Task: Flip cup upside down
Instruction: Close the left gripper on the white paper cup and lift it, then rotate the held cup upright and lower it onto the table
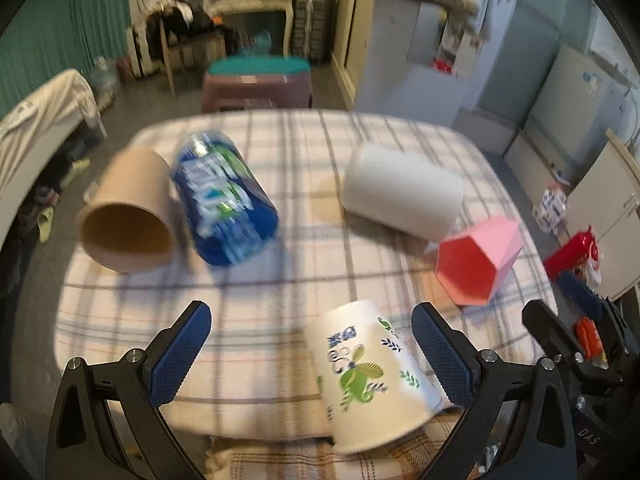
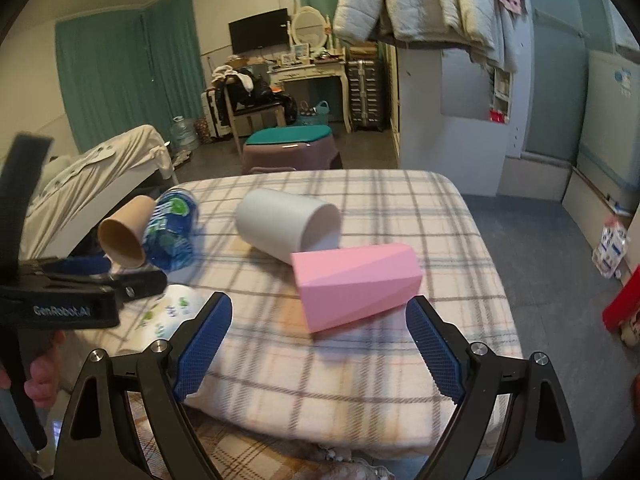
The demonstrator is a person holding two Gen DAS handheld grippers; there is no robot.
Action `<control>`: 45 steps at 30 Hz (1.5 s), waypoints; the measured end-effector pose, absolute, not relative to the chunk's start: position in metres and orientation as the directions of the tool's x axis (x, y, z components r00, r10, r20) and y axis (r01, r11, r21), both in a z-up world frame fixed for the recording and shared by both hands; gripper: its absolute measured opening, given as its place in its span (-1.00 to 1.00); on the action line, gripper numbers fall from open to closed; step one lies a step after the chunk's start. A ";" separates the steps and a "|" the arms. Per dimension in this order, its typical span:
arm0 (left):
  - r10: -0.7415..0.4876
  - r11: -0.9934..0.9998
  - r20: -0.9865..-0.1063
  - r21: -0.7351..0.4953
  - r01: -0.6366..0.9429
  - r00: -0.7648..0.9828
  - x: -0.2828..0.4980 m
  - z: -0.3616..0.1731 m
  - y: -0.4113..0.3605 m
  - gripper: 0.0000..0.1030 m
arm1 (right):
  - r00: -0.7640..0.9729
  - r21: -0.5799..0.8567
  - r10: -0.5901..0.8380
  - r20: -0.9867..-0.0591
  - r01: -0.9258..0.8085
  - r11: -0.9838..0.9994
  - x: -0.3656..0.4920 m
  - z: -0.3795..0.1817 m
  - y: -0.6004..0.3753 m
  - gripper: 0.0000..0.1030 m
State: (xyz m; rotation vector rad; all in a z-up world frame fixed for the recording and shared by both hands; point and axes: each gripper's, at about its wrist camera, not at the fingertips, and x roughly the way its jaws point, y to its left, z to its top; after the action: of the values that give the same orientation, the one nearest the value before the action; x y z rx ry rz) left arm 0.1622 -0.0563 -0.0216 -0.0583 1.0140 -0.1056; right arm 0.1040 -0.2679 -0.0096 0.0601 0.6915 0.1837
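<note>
Five cups lie tipped on the plaid desk point(image 2: 360, 380); both tools, left point(image 1: 312, 356) and right point(image 2: 320, 344), released, left straddling printed cup point(image 1: 360, 372) for grasping.

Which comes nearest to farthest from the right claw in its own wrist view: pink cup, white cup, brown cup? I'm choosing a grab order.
From the right claw:
1. Pink cup, lying just ahead.
2. White cup, behind the pink one.
3. Brown cup, far left.
</note>
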 end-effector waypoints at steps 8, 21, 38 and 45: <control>-0.176 0.984 -0.910 -0.162 0.068 0.375 0.181 -0.046 -0.064 0.78 | 0.733 0.157 0.210 -0.647 -0.142 0.977 0.125 -0.025 -0.281 0.73; -0.228 0.974 -0.919 -0.211 0.087 0.320 0.179 -0.045 -0.071 0.28 | 0.732 0.181 0.224 -0.644 -0.138 0.974 0.121 -0.027 -0.285 0.73; -0.110 0.993 -0.732 -0.061 0.097 0.672 0.154 0.020 -0.064 0.22 | 0.751 0.184 0.225 -0.620 -0.139 0.973 0.105 -0.017 -0.281 0.73; -0.062 0.995 -0.689 0.016 0.101 0.722 0.169 0.010 -0.068 0.22 | 0.749 0.178 0.224 -0.623 -0.143 0.974 0.109 -0.020 -0.274 0.73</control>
State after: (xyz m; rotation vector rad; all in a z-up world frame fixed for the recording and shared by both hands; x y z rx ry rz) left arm 0.1691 -0.0678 0.0103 0.0534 0.7594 -0.0904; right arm 0.1092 -0.2743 -0.0200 0.1215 0.6957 0.2014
